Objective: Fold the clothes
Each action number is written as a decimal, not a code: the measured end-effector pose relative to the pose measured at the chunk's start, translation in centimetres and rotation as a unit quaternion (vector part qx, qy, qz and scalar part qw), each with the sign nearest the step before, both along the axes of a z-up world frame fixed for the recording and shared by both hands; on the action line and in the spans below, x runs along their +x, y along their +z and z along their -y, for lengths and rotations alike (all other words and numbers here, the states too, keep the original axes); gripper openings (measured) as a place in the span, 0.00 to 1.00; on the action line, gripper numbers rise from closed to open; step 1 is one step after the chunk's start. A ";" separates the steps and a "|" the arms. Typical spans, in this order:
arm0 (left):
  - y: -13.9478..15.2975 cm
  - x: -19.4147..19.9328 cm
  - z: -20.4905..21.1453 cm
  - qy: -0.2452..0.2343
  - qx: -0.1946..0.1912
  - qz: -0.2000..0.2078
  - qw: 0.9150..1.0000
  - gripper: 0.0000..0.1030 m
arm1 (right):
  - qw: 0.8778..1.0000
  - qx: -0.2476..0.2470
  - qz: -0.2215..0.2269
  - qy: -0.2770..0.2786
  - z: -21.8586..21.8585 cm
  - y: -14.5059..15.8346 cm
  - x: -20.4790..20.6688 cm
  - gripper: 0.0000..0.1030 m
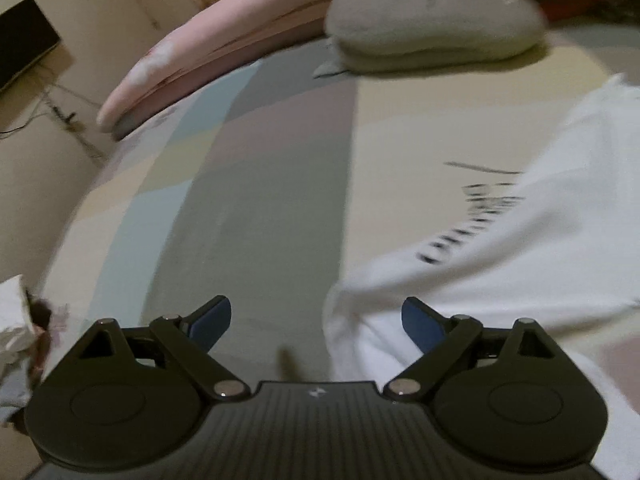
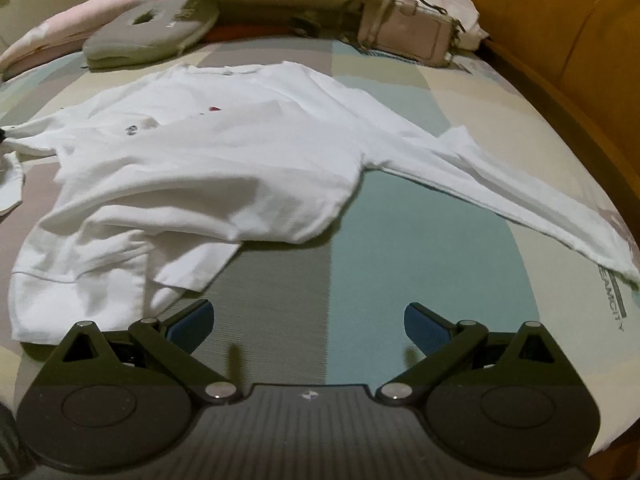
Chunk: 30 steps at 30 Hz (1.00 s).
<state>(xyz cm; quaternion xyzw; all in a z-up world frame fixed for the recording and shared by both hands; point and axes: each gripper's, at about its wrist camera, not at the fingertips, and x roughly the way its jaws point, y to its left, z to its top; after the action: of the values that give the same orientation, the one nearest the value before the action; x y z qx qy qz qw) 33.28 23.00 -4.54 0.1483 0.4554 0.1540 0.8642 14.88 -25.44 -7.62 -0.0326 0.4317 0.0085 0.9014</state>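
- Two grippers, both with their blue-padded fingers spread wide and nothing between them: the left gripper [image 1: 316, 322] hangs over the striped bedsheet [image 1: 256, 208] at the near edge of the garment, and the right gripper [image 2: 309, 324] hangs over bare sheet just short of its hem.
- The task's thing is a white long-sleeved shirt [image 2: 208, 160], lying on the bed, rumpled, its lower part doubled over itself on the left of the right wrist view, and one sleeve [image 2: 520, 196] stretched out to the right toward the edge of the bed.
- The step in hand looks like the very start of the fold: neither gripper has cloth yet.
- The next move probably calls for each gripper to come down on an edge, hem or sleeve, and pinch one layer only; the bunched lower part likely needs spreading flat first.
- Black lettering on the shirt in the left wrist view is too blurred to read.
- The sheet bears grey print at its right edge that reads roughly "EAMCITY" [image 2: 612, 300], its beginning hidden under the sleeve.
- A grey cushion [image 2: 148, 36] and a pale handbag [image 2: 408, 36] sit at the far end, well apart from the shirt.
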 end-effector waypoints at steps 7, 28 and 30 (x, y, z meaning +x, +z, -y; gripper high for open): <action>1.7 -5.1 4.8 -0.051 -0.135 0.003 0.989 0.91 | 1.000 0.020 0.012 0.012 -0.9 0.7 -0.5 1.00; -3.1 -8.3 1.3 0.009 0.015 -0.035 0.999 0.93 | 0.999 0.016 0.026 0.019 -1.1 1.3 -2.7 1.00; -2.9 -8.5 0.2 0.021 0.013 -0.031 0.999 0.93 | 0.999 0.012 0.025 0.020 -1.2 1.3 -2.7 1.00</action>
<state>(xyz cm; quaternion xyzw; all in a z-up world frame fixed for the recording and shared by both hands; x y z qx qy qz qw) 24.83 22.84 -7.46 0.1551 0.4826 0.1733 0.8444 12.19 -24.21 -6.36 -0.0305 0.4080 0.0313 0.9119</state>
